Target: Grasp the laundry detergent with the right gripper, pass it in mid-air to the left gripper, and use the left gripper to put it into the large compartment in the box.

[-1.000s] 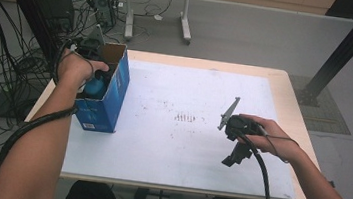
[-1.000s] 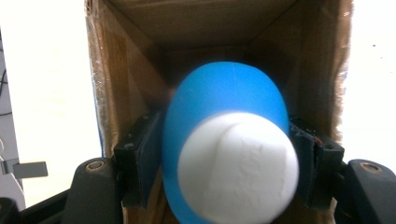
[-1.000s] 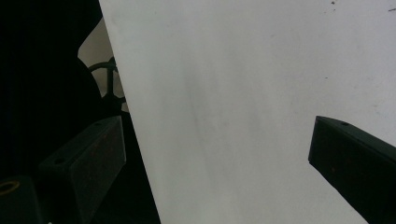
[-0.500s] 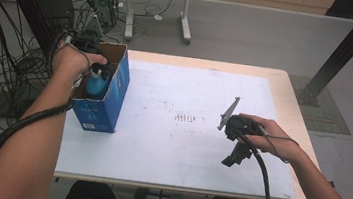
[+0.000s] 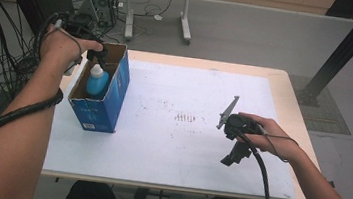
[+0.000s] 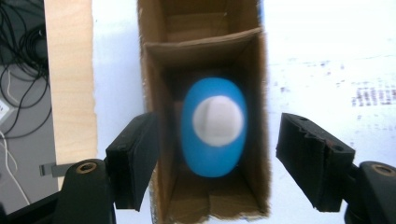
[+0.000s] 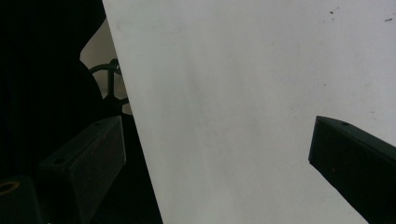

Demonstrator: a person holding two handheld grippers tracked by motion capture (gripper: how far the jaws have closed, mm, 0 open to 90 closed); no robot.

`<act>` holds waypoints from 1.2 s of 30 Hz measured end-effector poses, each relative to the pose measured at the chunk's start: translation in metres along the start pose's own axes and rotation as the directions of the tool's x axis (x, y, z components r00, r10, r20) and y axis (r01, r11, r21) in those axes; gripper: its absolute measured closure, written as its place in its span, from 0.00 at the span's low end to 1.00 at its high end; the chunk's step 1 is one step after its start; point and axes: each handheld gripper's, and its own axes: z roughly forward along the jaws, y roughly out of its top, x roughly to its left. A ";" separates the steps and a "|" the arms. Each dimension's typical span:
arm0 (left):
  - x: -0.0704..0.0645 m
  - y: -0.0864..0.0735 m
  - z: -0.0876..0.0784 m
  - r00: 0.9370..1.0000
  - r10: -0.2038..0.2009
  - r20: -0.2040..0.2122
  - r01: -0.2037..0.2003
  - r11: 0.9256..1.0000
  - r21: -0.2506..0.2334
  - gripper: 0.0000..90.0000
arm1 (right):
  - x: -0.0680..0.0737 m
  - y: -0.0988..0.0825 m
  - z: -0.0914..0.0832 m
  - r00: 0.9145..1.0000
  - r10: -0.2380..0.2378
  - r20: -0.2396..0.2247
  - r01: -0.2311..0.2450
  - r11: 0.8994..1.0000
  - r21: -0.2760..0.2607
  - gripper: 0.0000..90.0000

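A blue bottle (image 5: 97, 81) with a white cap stands upright inside an open blue cardboard box (image 5: 100, 108) at the table's left. My left gripper (image 5: 97, 54) hovers just above the box's far end. Its jaws have just been opening and stand apart on either side of the bottle (image 6: 214, 126) without touching it. In the left gripper view, the left gripper (image 6: 219, 135) looks straight down into the box (image 6: 261, 93). My right gripper (image 5: 233, 155) rests at the right of the white mat, open with nothing between its jaws; its own view (image 7: 217, 154) looks across the mat's edge.
The white mat (image 5: 183, 150) covers most of the wooden table (image 5: 286, 87). Cables and equipment (image 5: 13, 61) crowd the floor to the left. A desk frame (image 5: 185, 25) stands behind, and a black post (image 5: 341, 53) at the far right.
My left hand has lifted up out of the box and its jaws have parted, leaving the blue bottle standing inside. The right hand has stayed put.
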 end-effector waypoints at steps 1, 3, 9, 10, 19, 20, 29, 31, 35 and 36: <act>-0.003 0.000 -0.003 1.000 0.006 0.003 -0.006 1.000 -0.003 0.32 | 0.000 0.000 0.000 1.000 -0.001 -0.003 0.001 1.000 -0.001 0.04; -0.008 0.001 -0.007 1.000 0.013 0.016 -0.012 1.000 -0.010 0.31 | 0.000 0.000 0.000 1.000 0.000 -0.007 0.000 1.000 0.001 0.04; -0.032 0.003 -0.013 0.998 0.050 0.043 -0.049 0.999 -0.012 0.24 | 0.001 -0.002 -0.003 1.000 0.005 -0.010 -0.005 1.000 -0.005 0.04; -0.034 0.004 -0.014 0.998 0.052 0.047 -0.052 0.999 -0.012 0.22 | 0.001 -0.002 -0.003 1.000 0.006 -0.010 -0.006 1.000 -0.008 0.04; -0.073 0.010 -0.008 0.991 0.094 0.098 -0.093 0.996 -0.014 0.12 | 0.004 -0.002 -0.001 1.000 0.018 -0.025 -0.019 1.000 -0.015 0.04; -0.077 0.010 -0.005 0.991 0.096 0.096 -0.096 0.995 -0.007 0.12 | 0.004 -0.002 -0.001 1.000 0.018 -0.026 -0.018 1.000 -0.014 0.04; -0.102 0.011 0.017 0.982 0.137 0.131 -0.140 0.990 0.013 0.10 | 0.010 0.001 -0.002 0.999 0.022 -0.034 -0.023 1.000 -0.018 0.04; -0.106 0.011 0.023 0.981 0.140 0.133 -0.143 0.990 0.015 0.10 | 0.012 0.002 -0.003 0.999 0.019 -0.034 -0.019 1.000 -0.016 0.04; -0.114 0.010 0.036 0.979 0.147 0.140 -0.150 0.989 0.012 0.10 | 0.015 0.003 -0.005 1.000 0.016 -0.025 -0.016 1.000 -0.013 0.04; -0.116 0.009 0.039 0.979 0.147 0.143 -0.150 0.989 0.013 0.10 | 0.017 0.003 -0.006 0.999 0.021 -0.024 -0.022 1.000 -0.016 0.04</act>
